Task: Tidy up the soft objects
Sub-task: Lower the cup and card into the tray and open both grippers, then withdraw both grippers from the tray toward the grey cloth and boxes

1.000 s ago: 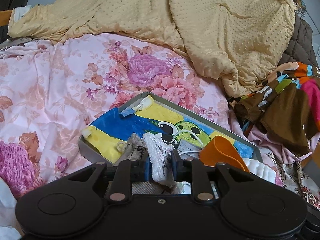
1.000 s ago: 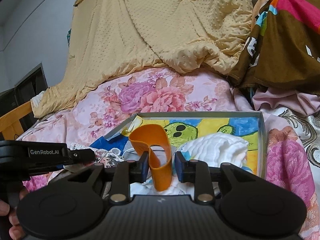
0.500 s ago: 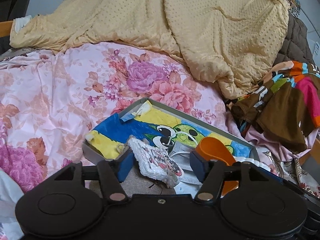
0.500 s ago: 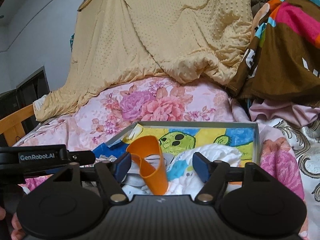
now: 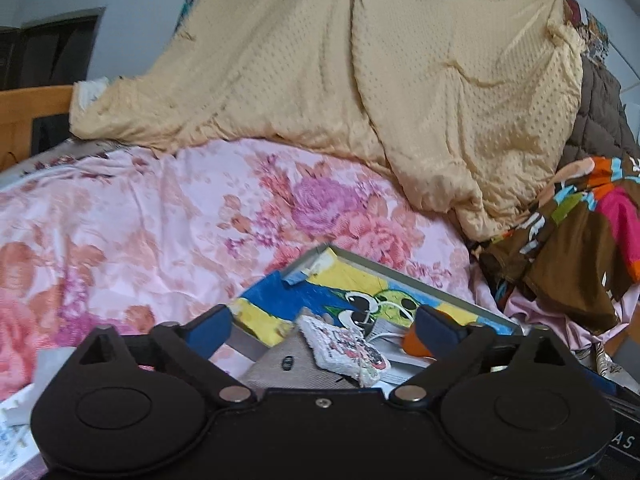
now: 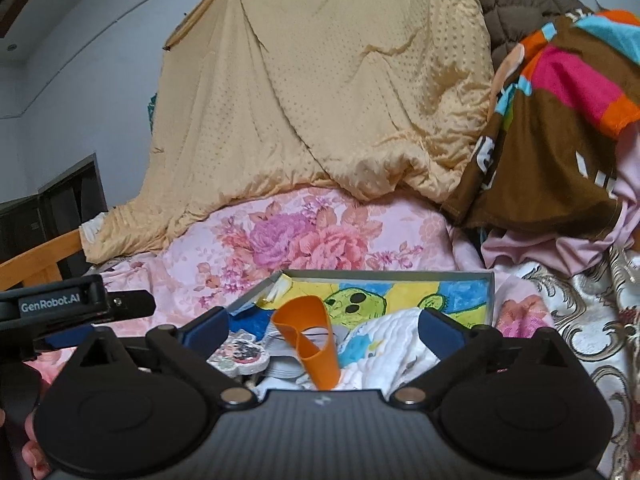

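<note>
Our left gripper (image 5: 320, 326) and right gripper (image 6: 322, 326) have just spread wide, holding nothing: the white printed pad (image 5: 344, 350) and orange band (image 6: 310, 344) lie in the grey tray (image 6: 489, 294). We should lift both grippers straight clear without snagging either piece, then seek the next soft item.

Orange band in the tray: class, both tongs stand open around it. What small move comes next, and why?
Probably draw both tongs back: the right tongs gape clear of the orange band, the left tongs clear of the white pad, both lying in the tray.
</note>
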A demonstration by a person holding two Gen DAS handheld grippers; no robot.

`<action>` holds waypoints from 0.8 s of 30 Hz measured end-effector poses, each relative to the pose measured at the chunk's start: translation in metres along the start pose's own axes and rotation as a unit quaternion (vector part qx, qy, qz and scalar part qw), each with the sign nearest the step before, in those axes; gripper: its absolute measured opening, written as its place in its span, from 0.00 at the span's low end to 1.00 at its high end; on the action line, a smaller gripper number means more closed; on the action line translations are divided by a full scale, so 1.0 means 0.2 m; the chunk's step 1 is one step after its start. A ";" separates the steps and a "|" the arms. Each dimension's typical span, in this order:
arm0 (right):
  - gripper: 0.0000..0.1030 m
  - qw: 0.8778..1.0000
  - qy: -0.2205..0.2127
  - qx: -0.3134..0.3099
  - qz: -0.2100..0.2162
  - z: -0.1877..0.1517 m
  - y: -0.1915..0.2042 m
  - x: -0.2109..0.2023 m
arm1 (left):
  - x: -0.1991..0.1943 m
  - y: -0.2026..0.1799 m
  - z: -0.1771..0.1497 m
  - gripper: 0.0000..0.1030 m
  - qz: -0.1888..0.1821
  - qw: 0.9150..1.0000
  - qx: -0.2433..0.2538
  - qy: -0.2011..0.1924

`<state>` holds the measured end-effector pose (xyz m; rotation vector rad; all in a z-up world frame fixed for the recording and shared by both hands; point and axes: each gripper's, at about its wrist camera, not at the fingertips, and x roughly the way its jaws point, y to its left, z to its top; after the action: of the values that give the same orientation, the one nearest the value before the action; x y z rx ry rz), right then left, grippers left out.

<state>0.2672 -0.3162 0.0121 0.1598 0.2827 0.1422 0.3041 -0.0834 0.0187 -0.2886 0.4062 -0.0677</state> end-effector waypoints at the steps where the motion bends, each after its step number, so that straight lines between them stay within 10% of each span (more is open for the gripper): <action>1: 1.00 1.000 -0.002 -0.003 -0.001 0.00 0.01 -0.02 | -0.03 0.01 0.00 0.99 0.003 1.000 0.000 -0.004; 24: 1.00 0.999 -0.027 -0.013 -0.021 -0.10 0.24 -0.60 | -0.64 0.16 -0.17 0.99 0.001 1.000 0.008 -0.011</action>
<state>0.1420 -0.2866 0.0338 0.1322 0.2298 0.1000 0.1732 -0.0466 0.0277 -0.2729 0.3847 -0.0662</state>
